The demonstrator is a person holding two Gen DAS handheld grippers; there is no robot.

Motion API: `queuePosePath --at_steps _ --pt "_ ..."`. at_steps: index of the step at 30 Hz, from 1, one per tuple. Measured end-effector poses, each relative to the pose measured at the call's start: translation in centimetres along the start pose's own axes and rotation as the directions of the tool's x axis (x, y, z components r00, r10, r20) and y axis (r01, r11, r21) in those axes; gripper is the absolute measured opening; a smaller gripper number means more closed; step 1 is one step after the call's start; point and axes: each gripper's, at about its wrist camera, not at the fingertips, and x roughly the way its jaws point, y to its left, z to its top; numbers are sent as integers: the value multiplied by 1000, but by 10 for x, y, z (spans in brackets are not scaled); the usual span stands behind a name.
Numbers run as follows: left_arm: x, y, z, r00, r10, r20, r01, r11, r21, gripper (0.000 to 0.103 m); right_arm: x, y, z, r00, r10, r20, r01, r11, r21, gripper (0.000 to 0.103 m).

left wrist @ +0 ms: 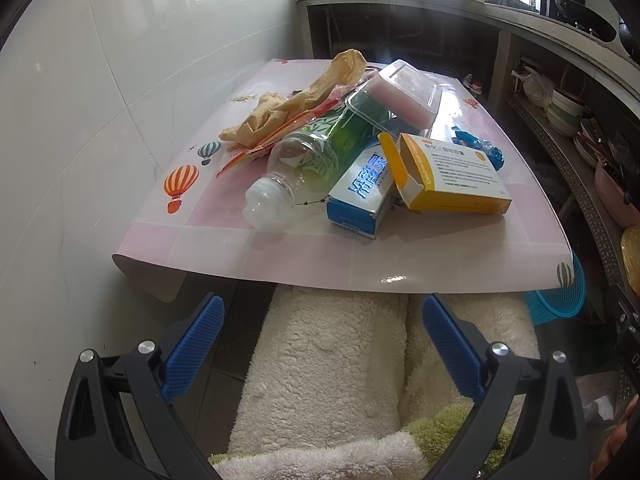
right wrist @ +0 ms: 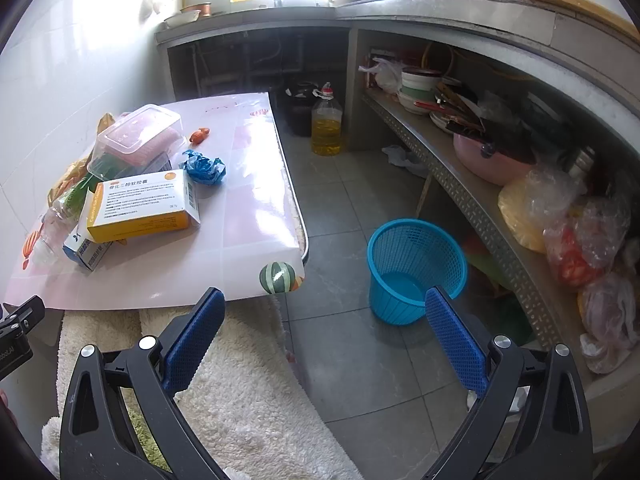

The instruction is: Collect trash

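Observation:
A pile of trash lies on the pink table (left wrist: 400, 256): a yellow medicine box (left wrist: 456, 176) (right wrist: 148, 208), a blue and white box (left wrist: 360, 196), a clear plastic bottle (left wrist: 304, 164), a clear plastic container (left wrist: 404, 96) (right wrist: 136, 136), crumpled brown paper (left wrist: 296, 100) and a crumpled blue wrapper (left wrist: 480, 146) (right wrist: 204, 166). A blue mesh basket (right wrist: 416, 268) stands on the floor right of the table; it also shows in the left wrist view (left wrist: 560, 296). My left gripper (left wrist: 322, 316) is open and empty, below the table's near edge. My right gripper (right wrist: 324, 310) is open and empty, between table corner and basket.
A white fluffy rug (right wrist: 224, 400) lies under both grippers. A concrete counter with shelves of bowls, a pink pot (right wrist: 492, 160) and plastic bags runs along the right. An oil bottle (right wrist: 326, 124) stands on the floor behind the table. A tiled wall is at the left.

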Motion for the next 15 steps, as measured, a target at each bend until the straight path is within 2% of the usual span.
queuePosePath --at_steps 15 --pt "2 2 0 1000 3 -1 -3 1000 0 97 0 0 -2 1000 2 2 -2 1000 -3 96"
